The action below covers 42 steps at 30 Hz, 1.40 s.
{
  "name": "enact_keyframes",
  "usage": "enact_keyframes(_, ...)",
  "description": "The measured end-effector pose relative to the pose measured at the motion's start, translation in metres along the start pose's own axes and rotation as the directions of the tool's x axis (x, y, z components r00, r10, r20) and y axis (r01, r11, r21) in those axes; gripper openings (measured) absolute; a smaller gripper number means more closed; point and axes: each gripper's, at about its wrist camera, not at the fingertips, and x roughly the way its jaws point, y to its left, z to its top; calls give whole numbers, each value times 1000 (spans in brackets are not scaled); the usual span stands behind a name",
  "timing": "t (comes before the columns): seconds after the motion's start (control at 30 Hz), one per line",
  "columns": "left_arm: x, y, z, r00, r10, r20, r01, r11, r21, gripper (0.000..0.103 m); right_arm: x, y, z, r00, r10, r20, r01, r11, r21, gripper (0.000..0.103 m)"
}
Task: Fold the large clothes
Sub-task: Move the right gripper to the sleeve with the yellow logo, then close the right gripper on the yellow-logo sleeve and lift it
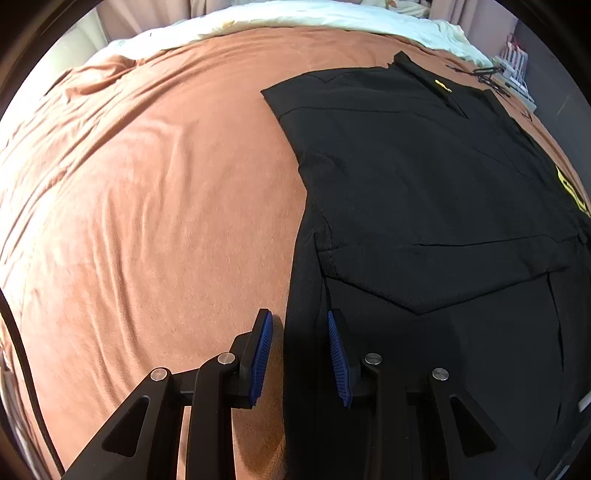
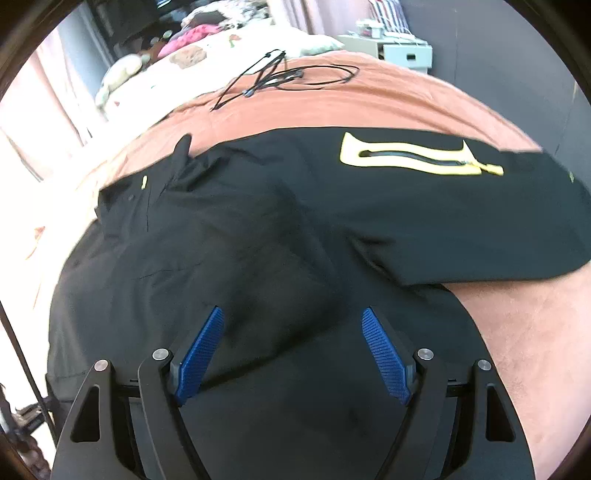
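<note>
In the left wrist view a black garment fills the right half of the frame, lying flat on a rust-brown blanket that covers the left half and runs up to a white sheet along the top edge. The garment is partly folded: a layer with a pointed lower edge lies over the cloth beneath it at lower centre-right, and a small yellow tag shows near its upper edge, with a yellow patch at the far right. The left gripper sits at the bottom centre with its blue pads apart; the garment's left edge runs down between them, and nothing is pinched. In the right wrist view the garment spreads across the middle and bottom of the frame, with a yellow-trimmed zip pocket at upper right and a small yellow tag at centre left. The blanket shows above it and at lower right. A thin black cable lies looped on the blanket near the top centre, well apart from the garment. The right gripper is at the bottom centre, its blue pads spread wide over the black cloth and gripping nothing. Pillows and bedding clutter sit at upper left, and a pale cabinet at upper right.
</note>
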Motion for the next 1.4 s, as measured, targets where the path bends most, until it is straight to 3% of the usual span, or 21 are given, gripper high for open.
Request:
enact_keyframes(0.1, -3, -2, 4, 1000, 5, 20, -6, 1000, 18, 33, 5, -11, 1, 997, 79, -25, -78, 996, 36, 77)
enact_keyframes(0.23, -3, -1, 8, 999, -1, 36, 0, 1000, 10, 33, 28, -25, 2, 990, 107, -95, -101, 993, 66, 60)
enact_keyframes(0.3, -2, -1, 9, 999, 3, 37, -3, 1000, 11, 32, 38, -29, 5, 983, 141, -113, -131, 987, 90, 41)
enact_keyframes(0.4, 4, 2, 9, 1000, 3, 27, -3, 1000, 1, 29, 46, -31, 13, 987, 123, -104, -114, 989, 92, 15)
enact_keyframes(0.43, 5, 4, 9, 1000, 4, 29, -4, 1000, -7, 29, 50, -33, 17, 988, 119, -97, -110, 990, 94, 10)
enact_keyframes(0.53, 7, 8, 9, 999, 12, 38, -11, 1000, -24, 29, 49, -39, 24, 991, 117, -65, -109, 989, 103, 7)
enact_keyframes(0.67, 7, 7, 8, 999, 18, 32, -17, 1000, -26, 29, 52, -40, 38, 992, 124, -36, -121, 990, 78, 7)
enact_keyframes(0.8, -3, 4, 8, 999, 40, 36, -40, 999, -19, 29, 50, -45, 43, 983, 163, -88, -156, 984, 82, 11)
enact_keyframes(0.87, -12, 0, 8, 998, 37, 47, -36, 999, -3, 29, 34, -51, 41, 984, 163, -68, -159, 986, 59, 28)
enact_keyframes(0.9, -17, -2, 8, 998, 27, 54, -27, 1000, 7, 29, 25, -56, 42, 987, 154, -47, -152, 987, 49, 51)
enact_keyframes(0.93, -21, -3, 9, 998, 20, 60, -21, 1000, 14, 30, 17, -62, 42, 987, 158, -31, -156, 987, 47, 66)
enact_keyframes(1.1, -41, -14, 10, 995, -8, 99, 7, 1000, 20, 30, -24, -110, 37, 991, 133, 32, -135, 988, 74, 66)
enact_keyframes(1.4, -50, -50, 15, 992, -58, 113, 53, 998, 46, 31, -52, -238, 16, 996, 56, 67, -74, 948, 310, 66)
